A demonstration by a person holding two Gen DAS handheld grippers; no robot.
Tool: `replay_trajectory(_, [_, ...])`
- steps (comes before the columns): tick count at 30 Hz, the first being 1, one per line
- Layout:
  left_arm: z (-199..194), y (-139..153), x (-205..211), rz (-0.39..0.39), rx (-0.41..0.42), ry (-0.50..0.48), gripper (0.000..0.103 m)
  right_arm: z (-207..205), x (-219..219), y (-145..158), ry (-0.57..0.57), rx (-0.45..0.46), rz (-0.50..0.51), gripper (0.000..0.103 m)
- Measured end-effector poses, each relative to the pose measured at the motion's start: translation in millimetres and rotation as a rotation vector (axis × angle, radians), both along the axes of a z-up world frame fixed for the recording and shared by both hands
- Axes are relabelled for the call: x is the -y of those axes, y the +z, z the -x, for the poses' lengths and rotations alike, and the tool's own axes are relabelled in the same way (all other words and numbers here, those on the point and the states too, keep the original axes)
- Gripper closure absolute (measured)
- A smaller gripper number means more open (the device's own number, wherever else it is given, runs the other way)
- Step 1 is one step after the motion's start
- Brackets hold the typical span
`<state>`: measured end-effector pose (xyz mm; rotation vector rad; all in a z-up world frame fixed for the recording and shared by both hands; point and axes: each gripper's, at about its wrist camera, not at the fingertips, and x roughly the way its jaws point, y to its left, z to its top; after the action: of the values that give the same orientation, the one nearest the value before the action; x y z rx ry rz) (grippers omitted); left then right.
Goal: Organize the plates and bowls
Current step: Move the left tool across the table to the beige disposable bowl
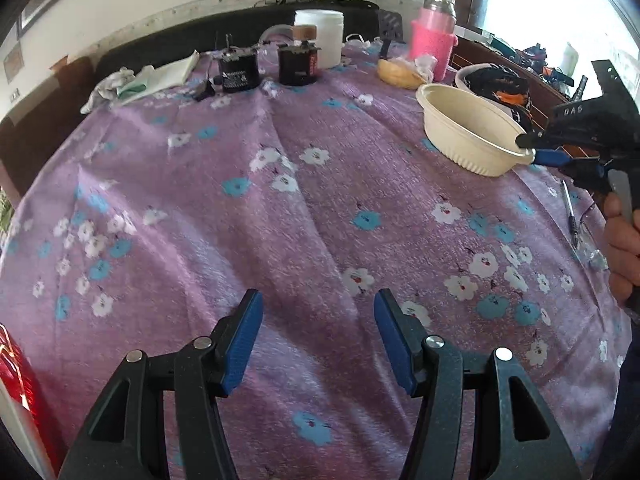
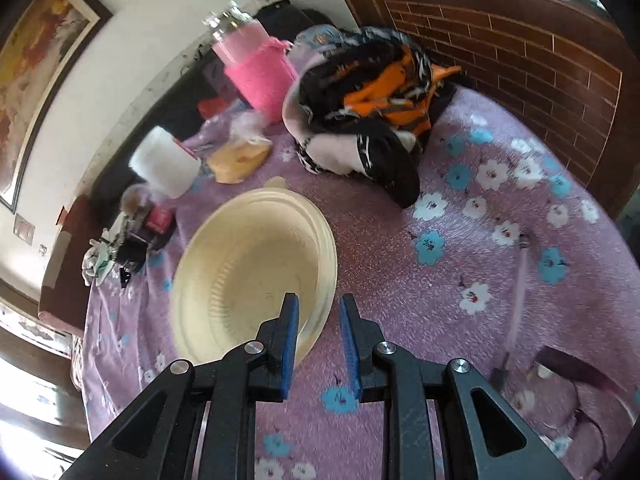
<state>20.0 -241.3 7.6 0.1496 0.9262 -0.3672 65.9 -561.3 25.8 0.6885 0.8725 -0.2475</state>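
A cream ribbed plastic bowl sits slightly tilted at the right of a purple flowered cloth. My right gripper, held by a hand at the right edge, is shut on its near rim. In the right wrist view the bowl lies just ahead. Its rim runs between the blue pads of the right gripper, one finger inside the bowl and one outside. My left gripper stands open over bare cloth near the front, with nothing between its fingers.
Along the back stand a pink-sleeved jar, a white tub, two small black devices and a crumpled white rag. A heap of black and orange clothing lies behind the bowl. A pen lies at the right.
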Motion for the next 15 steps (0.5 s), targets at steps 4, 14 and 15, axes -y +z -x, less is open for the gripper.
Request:
replay_trajectory(4, [-2,9,-13,0.027,0.027,0.038,0.046,4,-8,-1,-0.008,0.005,-0.008,0.083])
replay_trajectory(14, [-11,26,-48,0.142,0.053,0.158,0.046,85,-94,-3,0.141,0.087,-0.274,0.083])
replay_trajectory(15, [-11,26,-49,0.145,0.053,0.164,0.046,90,-102,-3,0.152,0.089,-0.285,0.083])
